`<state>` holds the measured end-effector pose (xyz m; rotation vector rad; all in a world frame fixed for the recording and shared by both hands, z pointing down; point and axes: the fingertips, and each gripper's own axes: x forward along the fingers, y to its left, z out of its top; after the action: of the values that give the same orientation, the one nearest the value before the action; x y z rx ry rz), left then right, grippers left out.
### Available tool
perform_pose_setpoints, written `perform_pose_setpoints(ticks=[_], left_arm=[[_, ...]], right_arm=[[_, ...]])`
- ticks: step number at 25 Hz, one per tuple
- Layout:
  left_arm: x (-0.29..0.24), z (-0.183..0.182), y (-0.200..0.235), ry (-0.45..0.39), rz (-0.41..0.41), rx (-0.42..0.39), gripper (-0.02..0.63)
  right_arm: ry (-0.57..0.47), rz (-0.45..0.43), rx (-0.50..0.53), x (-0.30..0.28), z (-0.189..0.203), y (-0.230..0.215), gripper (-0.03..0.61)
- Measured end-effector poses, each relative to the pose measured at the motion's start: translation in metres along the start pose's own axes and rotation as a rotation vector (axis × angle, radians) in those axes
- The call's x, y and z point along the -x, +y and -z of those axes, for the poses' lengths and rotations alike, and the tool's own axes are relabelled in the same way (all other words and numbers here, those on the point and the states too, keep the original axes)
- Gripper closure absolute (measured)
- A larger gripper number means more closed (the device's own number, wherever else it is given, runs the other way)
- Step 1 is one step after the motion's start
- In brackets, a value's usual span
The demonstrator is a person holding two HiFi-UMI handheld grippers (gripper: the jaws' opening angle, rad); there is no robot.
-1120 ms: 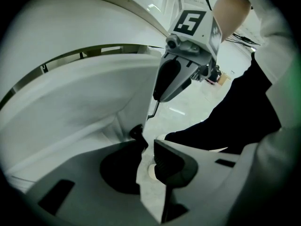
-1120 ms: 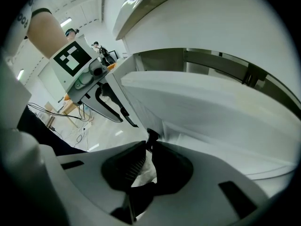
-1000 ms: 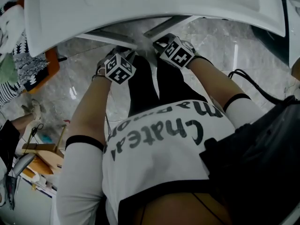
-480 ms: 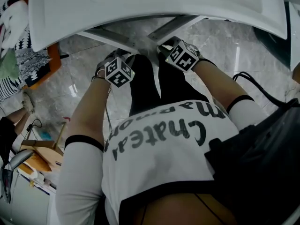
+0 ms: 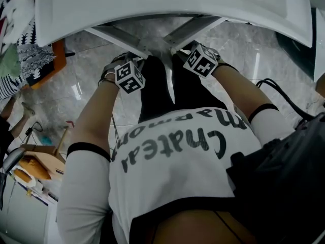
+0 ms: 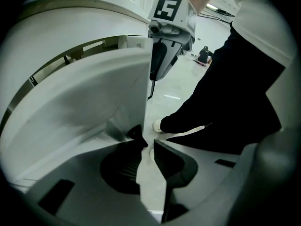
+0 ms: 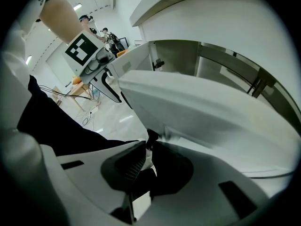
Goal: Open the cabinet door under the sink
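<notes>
- Writing: the white shirt (image 5: 172, 156) carries black script; in the head view it appears inverted, and we read "Chatea" and "Marmon", the remaining letters lost in folds. Each marker cube (image 5: 129, 77) bears a black-and-white square pattern and no words.
- Left gripper (image 6: 148, 147): its jaws stand narrowly apart, with the free edge of the left cabinet door (image 6: 94, 93) running between them. We read the pads as pressed on that edge.
- Right gripper (image 7: 146, 147): its jaws are closer together and clamp the edge of the right cabinet door (image 7: 197, 112) in the same way.
- Edges: both doors hang below the white sink (image 5: 167, 4) and are swung outward. In the head view their top edges form a V that converges at the two grippers.
- Open room: the person's black trousers (image 5: 162, 90) fill the space just behind the doors. Grey marbled floor (image 5: 86, 80) lies bare to either side, with a black cable (image 5: 277, 93) at the right.
- The right gripper view shows the cabinet's interior exposed behind the door.
</notes>
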<state>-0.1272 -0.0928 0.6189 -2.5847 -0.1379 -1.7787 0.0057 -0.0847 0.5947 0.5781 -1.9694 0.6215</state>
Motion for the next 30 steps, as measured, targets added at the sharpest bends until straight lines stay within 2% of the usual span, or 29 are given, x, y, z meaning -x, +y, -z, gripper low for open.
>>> perform_pose_setpoints(ticks=[10, 22, 30], left_arm=[[0.005, 0.026, -0.016, 0.09, 0.019, -0.021, 0.551], [0.008, 0.051, -0.026, 0.191, 0.035, -0.076, 0.551], [0.015, 0.06, -0.032, 0.226, 0.051, -0.073, 0.551]], right_arm=[[0.106, -0.018, 0.066, 0.006, 0.017, 0.009, 0.543], [0.184, -0.014, 0.077, 0.013, 0.047, 0.02, 0.541], [0.208, -0.023, 0.068, 0.02, 0.057, 0.024, 0.526]])
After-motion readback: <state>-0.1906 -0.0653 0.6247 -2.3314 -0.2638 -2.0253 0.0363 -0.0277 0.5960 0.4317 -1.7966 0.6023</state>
